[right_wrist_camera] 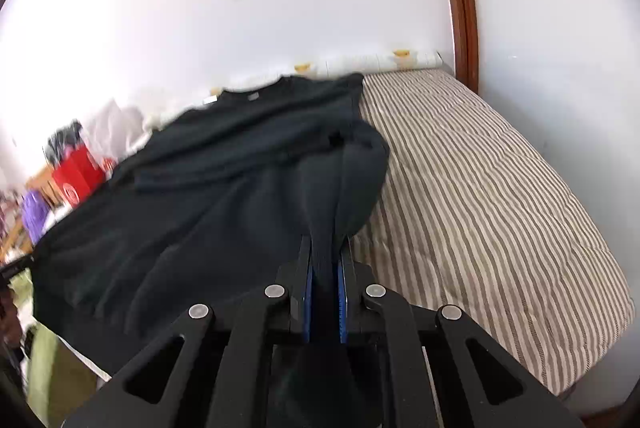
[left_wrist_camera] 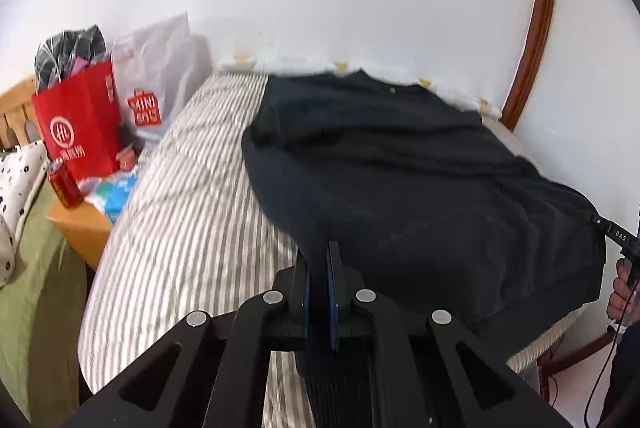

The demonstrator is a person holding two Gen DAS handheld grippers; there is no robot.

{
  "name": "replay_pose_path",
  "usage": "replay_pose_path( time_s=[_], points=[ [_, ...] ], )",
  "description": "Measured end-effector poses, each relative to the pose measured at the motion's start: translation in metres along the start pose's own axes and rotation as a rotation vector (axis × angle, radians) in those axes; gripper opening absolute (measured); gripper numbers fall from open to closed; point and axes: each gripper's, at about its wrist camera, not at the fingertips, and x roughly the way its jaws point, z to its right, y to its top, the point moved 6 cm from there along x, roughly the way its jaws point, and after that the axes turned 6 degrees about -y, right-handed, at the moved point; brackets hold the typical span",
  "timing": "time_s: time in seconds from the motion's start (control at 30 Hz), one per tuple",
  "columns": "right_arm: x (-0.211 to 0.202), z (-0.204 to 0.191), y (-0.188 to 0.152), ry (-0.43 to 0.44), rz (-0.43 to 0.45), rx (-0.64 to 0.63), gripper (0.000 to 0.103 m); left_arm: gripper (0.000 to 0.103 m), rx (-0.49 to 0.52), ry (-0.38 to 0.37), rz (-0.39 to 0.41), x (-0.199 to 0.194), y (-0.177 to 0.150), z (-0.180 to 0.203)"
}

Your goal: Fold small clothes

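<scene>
A black sweater (left_wrist_camera: 400, 167) lies spread on the striped bed (left_wrist_camera: 188, 195), collar toward the wall. My left gripper (left_wrist_camera: 320, 248) is shut on the sweater's near left hem, which runs back between the fingers. In the right wrist view the same sweater (right_wrist_camera: 208, 187) fills the left half of the striped bed (right_wrist_camera: 480, 187). My right gripper (right_wrist_camera: 330, 244) is shut on a bunched fold of its right side. The other gripper shows at the right edge of the left wrist view (left_wrist_camera: 612, 232), gripping the far corner of the hem.
A red paper bag (left_wrist_camera: 80, 127), a clear plastic bag (left_wrist_camera: 160, 75) and a red can (left_wrist_camera: 64, 183) stand on a wooden bedside table (left_wrist_camera: 80, 224) at the left. A green blanket (left_wrist_camera: 32, 288) lies lower left. A white wall and a brown door frame (left_wrist_camera: 536, 27) stand behind the bed.
</scene>
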Motion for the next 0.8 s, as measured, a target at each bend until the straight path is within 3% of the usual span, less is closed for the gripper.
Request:
replay_pose_path(
  time_s=[0.17, 0.47, 0.8],
  points=[
    [0.005, -0.010, 0.041, 0.026, 0.047, 0.028, 0.010, 0.007, 0.014, 0.005, 0.062, 0.000, 0.042, 0.005],
    [0.044, -0.034, 0.116, 0.069, 0.067, 0.057, 0.010, 0.007, -0.019, 0.028, 0.087, 0.034, 0.105, -0.003],
    [0.128, -0.039, 0.162, 0.101, -0.007, 0.142, 0.010, 0.007, -0.029, 0.064, 0.050, 0.102, 0.158, -0.019]
  ],
)
